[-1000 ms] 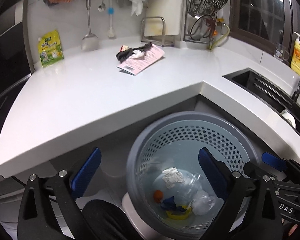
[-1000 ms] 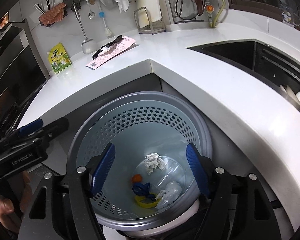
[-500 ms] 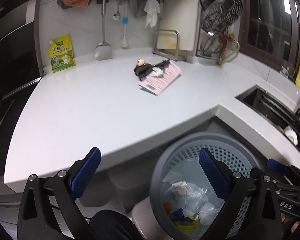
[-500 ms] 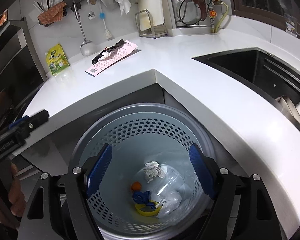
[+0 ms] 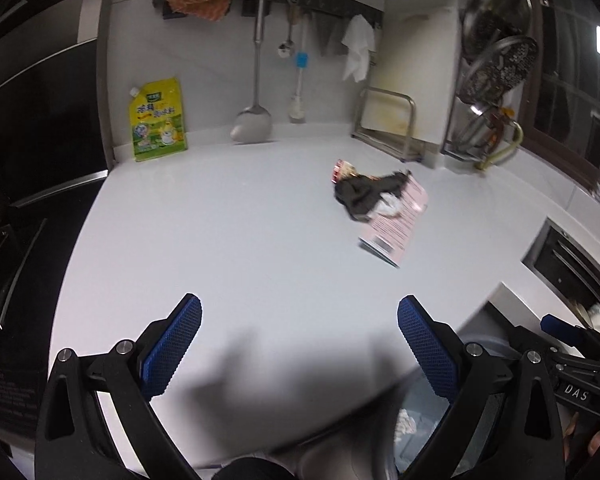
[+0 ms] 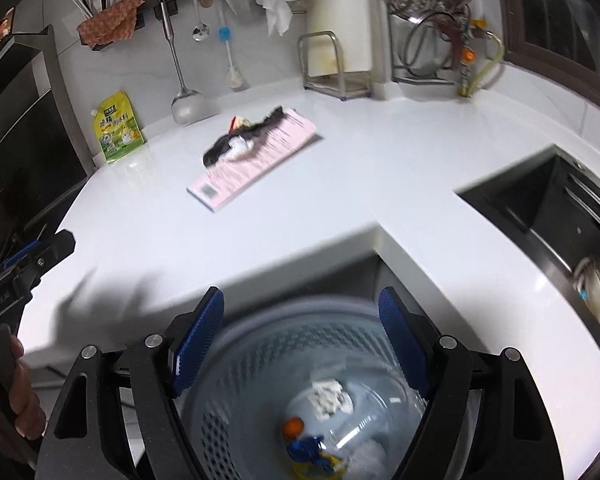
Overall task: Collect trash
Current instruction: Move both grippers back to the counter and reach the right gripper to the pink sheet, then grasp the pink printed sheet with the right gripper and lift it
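A white L-shaped kitchen countertop point(image 6: 380, 168). Near its back, a flat pink paper package point(image 6: 256, 160) lies with crumpled black and white scraps point(image 6: 240, 140) on it. A yellow-green pouch point(image 6: 118, 128) stands at the back left edge against the wall. A metal rack point(image 6: 336, 68) stands in the back corner.

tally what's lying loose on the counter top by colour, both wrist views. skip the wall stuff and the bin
Pink: 1, flat pink packet
Black: 1, crumpled black wrapper on top of it
White: 1, small white scrap in the black wrapper
Yellow-green: 1, pouch leaning at the wall
Total: 4
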Demonstrator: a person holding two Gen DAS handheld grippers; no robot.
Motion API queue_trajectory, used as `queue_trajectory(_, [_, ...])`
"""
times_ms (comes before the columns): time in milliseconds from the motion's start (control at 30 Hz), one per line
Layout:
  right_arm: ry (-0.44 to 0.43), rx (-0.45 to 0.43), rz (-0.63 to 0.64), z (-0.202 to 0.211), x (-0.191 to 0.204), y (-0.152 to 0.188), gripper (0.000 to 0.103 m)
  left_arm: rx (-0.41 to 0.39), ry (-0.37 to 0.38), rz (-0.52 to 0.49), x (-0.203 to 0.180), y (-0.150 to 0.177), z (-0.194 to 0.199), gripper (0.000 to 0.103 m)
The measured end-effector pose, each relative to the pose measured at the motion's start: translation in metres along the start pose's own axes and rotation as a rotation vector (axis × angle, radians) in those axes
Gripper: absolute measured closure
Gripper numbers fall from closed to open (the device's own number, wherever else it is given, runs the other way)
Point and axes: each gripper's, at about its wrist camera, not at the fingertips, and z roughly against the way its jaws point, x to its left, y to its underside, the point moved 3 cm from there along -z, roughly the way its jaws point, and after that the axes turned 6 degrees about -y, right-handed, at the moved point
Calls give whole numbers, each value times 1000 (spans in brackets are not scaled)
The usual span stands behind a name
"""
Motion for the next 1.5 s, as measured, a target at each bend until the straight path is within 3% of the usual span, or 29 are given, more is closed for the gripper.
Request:
queue_trajectory(400, [21,25,76,-84,56,-69,23,-7,-31,49,35,-36,-35,6])
queue_trajectory(933, [158,99,134,-155,84,-96,24,24,-17,46,36,-35,-56,6])
queue_trajectory(1200, [211,109,127,-147,54,-89,24,31,14,38,22,-43,-58,6])
queue_trajectory(1500, [266,119,81,-123,-21,-88,24,51,74,21,-13,-50,-64,6])
